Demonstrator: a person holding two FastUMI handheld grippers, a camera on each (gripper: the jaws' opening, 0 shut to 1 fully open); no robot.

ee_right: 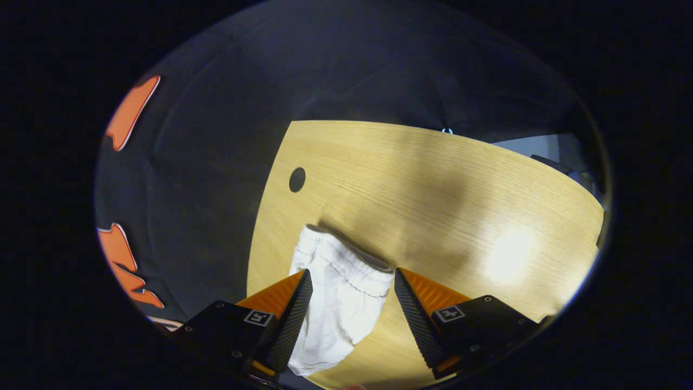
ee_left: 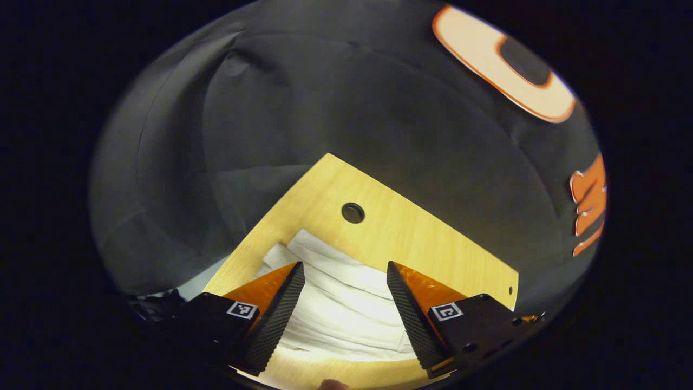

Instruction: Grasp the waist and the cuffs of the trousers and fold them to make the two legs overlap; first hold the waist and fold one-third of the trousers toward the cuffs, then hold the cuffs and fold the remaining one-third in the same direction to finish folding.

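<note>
Now both tongs (ee_left: 345, 311) (ee_right: 353, 311) wide over white trousers (ee_right: 335, 298), bare wooden table (ee_right: 433, 189), cable hole (ee_right: 297, 179) beyond

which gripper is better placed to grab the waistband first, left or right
Right, probably. The right gripper is open with the elastic waistband of the trousers just ahead between its fingers. The left gripper, also open, faces flat folds of cloth.

Both gripper views are looking down from close above the desk (ee_left: 379, 227), each past its own tongs, sharing the white trousers (ee_right: 338, 303) and desk.
</note>
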